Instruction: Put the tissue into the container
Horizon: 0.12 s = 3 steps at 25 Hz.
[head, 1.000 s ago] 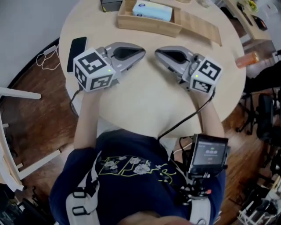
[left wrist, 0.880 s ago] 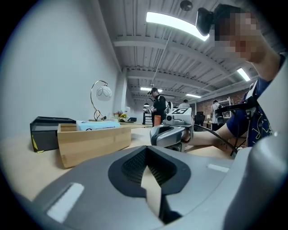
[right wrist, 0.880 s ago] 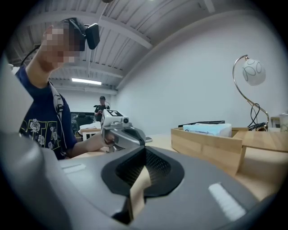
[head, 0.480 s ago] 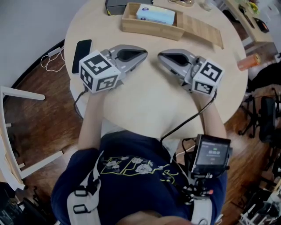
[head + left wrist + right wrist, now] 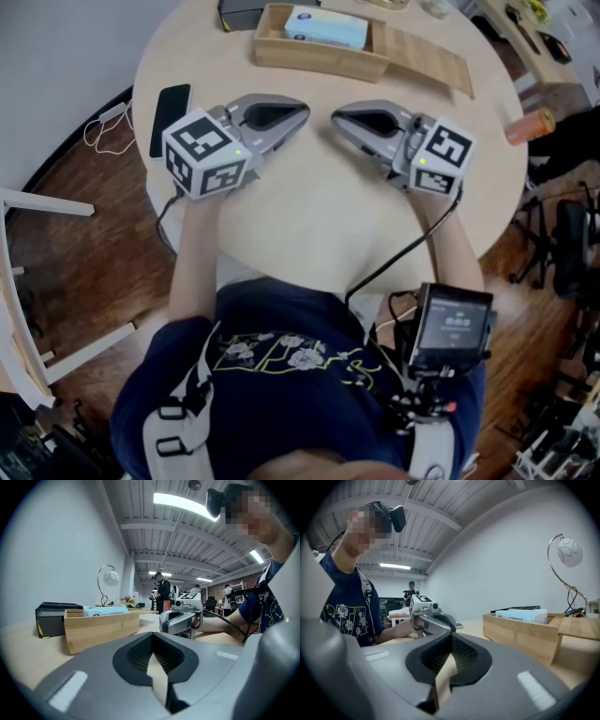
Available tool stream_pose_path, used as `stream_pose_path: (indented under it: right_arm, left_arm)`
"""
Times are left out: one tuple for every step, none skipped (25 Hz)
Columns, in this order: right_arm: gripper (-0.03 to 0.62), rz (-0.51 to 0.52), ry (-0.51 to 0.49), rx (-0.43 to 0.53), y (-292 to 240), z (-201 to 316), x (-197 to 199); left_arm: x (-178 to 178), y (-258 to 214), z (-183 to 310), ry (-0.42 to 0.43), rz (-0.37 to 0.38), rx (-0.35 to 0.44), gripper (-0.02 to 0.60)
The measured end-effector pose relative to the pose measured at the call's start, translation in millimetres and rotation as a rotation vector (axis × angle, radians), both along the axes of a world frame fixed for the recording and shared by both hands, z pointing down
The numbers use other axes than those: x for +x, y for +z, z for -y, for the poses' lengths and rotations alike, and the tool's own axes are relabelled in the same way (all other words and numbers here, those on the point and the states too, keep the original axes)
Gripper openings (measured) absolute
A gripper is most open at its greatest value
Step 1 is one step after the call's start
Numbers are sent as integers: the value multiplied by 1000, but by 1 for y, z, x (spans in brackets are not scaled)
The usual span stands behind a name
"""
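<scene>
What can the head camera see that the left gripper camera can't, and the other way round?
Only the head view: the black phone at the edge of the table. Only the left gripper view: a lamp with a round shade and the ceiling lights. Both: the wooden tray, the tissue pack in it, and the shut right gripper.

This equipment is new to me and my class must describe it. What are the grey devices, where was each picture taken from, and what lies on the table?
A person at a round table holds a two-jaw gripper in each hand: the left gripper and the right gripper. One picture looks down from the person's head; the other two look along each gripper's jaws. Both grippers are shut and hold nothing. A wooden tray holds a tissue pack; a phone lies nearby.
</scene>
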State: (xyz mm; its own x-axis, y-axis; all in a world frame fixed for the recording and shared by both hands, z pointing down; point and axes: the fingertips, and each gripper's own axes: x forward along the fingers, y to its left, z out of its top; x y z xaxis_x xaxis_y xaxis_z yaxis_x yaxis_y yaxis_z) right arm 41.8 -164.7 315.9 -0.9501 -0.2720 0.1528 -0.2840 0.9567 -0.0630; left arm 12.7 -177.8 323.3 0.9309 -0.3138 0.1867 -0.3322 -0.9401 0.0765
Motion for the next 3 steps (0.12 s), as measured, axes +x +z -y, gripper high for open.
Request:
stream_pose_path:
  right_arm:
    - [3, -1, -5, 1, 0, -1, 0]
    - [3, -2, -8, 2, 0, -1, 0]
    - [3, -4, -10, 3, 0, -2, 0]
  left_arm:
    - [0, 0, 0, -1, -2, 0, 2]
    - [0, -1, -1, -3, -4, 0, 2]
    - [0, -1, -1, -4, -6, 0, 2]
